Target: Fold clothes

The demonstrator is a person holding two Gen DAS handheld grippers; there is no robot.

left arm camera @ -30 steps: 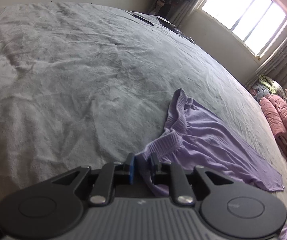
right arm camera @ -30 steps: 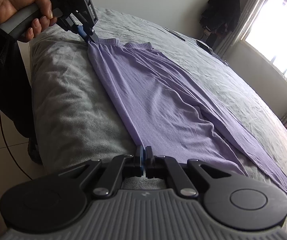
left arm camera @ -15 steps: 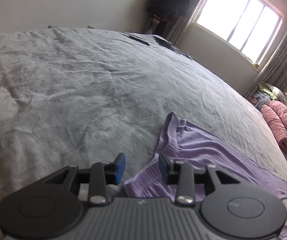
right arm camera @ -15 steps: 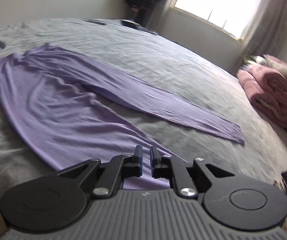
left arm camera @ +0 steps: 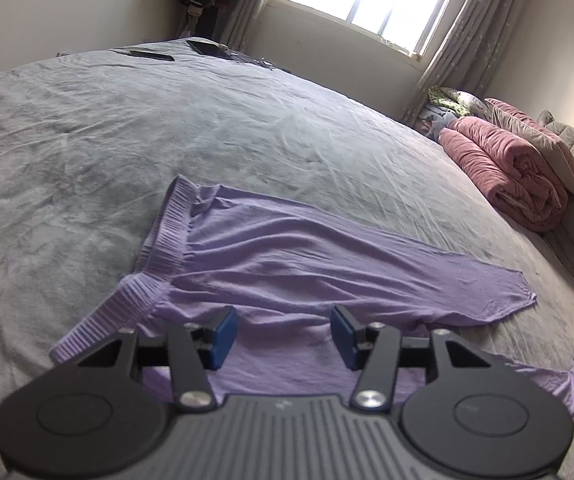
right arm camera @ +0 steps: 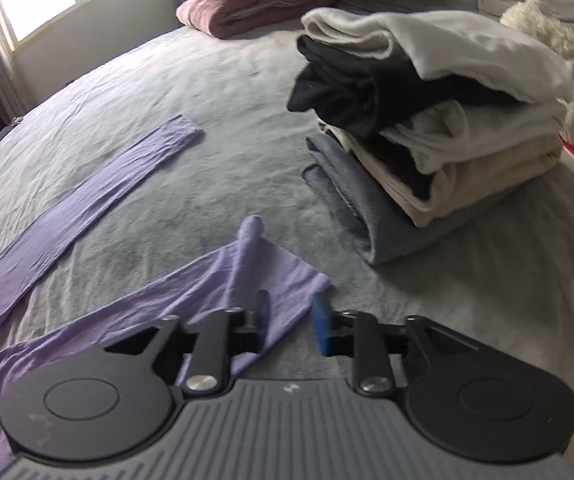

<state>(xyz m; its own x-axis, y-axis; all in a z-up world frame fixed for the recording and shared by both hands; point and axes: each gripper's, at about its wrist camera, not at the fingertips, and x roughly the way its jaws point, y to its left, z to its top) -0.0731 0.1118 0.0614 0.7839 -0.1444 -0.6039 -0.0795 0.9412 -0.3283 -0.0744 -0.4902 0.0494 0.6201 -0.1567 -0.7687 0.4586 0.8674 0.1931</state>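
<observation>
Purple trousers (left arm camera: pixel 287 264) lie flat on the grey bed (left arm camera: pixel 167 120), with the ribbed waistband (left arm camera: pixel 167 232) at the left and the legs running right. My left gripper (left arm camera: pixel 283 332) hovers just below the waistband; its jaws are opening and the cloth lies under them, not pinched. In the right wrist view the near leg's hem (right arm camera: pixel 275 268) lies rumpled with a raised fold. The other leg (right arm camera: pixel 87 200) stretches flat to the left. My right gripper (right arm camera: pixel 290 322) is over the near hem, jaws opening, pads off the cloth.
A stack of folded clothes (right arm camera: pixel 427 120) in white, black, beige and grey stands on the bed right of the hem. A rolled pink blanket (left arm camera: pixel 511 168) and pillows lie at the head end. Dark flat items (left arm camera: pixel 207 48) rest at the far edge under the window.
Both grippers have let go of the trousers and opened. The right one has swung along the trousers to the leg ends beside the stack. The left one has turned toward the legs.
</observation>
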